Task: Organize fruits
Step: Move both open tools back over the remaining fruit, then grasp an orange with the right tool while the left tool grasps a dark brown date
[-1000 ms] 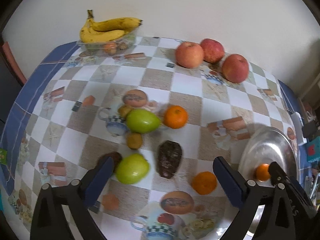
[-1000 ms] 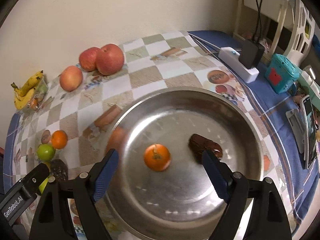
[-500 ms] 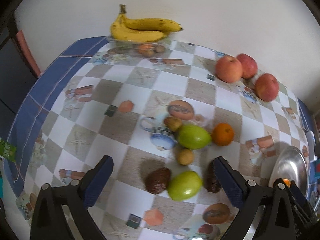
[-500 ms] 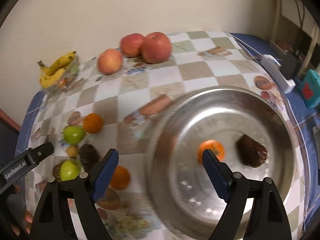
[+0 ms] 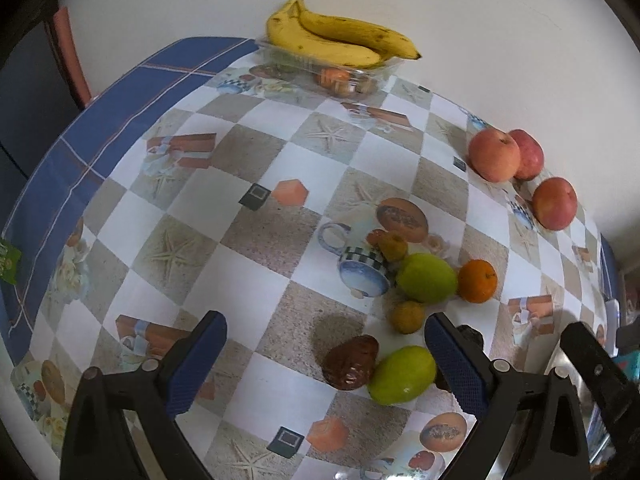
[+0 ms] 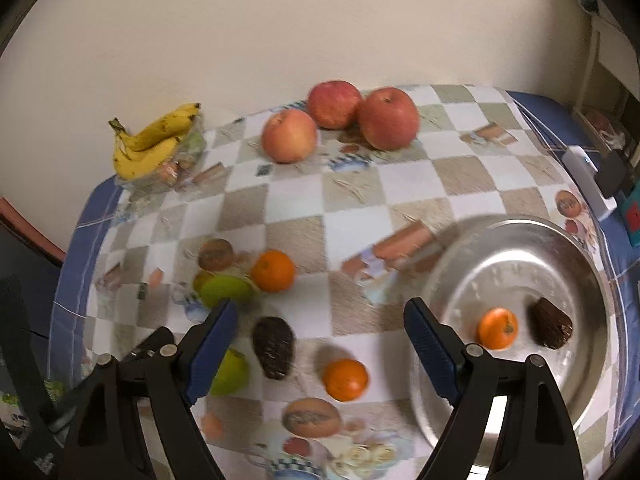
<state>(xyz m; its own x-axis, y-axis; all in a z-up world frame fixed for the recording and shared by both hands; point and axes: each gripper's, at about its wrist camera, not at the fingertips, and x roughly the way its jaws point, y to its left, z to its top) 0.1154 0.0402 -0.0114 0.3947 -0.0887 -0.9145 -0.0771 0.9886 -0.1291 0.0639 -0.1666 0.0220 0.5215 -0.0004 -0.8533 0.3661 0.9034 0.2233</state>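
Note:
My left gripper [image 5: 324, 354] is open and empty above the table, with a dark brown fruit [image 5: 351, 362] and a green fruit [image 5: 402, 375] between its fingers in the view. A second green fruit [image 5: 427, 277], an orange [image 5: 477, 281] and two small yellow-brown fruits [image 5: 407, 317] lie beyond. My right gripper [image 6: 320, 340] is open and empty above a dark brown fruit [image 6: 274, 347] and an orange [image 6: 345, 379]. The steel bowl [image 6: 560, 248] at its right holds an orange [image 6: 497, 328] and a dark brown fruit [image 6: 551, 328].
Bananas [image 5: 340, 38] lie on a clear plastic tray [image 5: 332, 76] at the far edge by the wall. Three red apples [image 6: 340, 120] sit at the back. A white box and a teal item [image 6: 632, 216] lie at the table's right edge.
Both grippers have swung to the left. The right gripper's view has left the bowl and now covers the loose fruit. The left view shows more of the table's left side.

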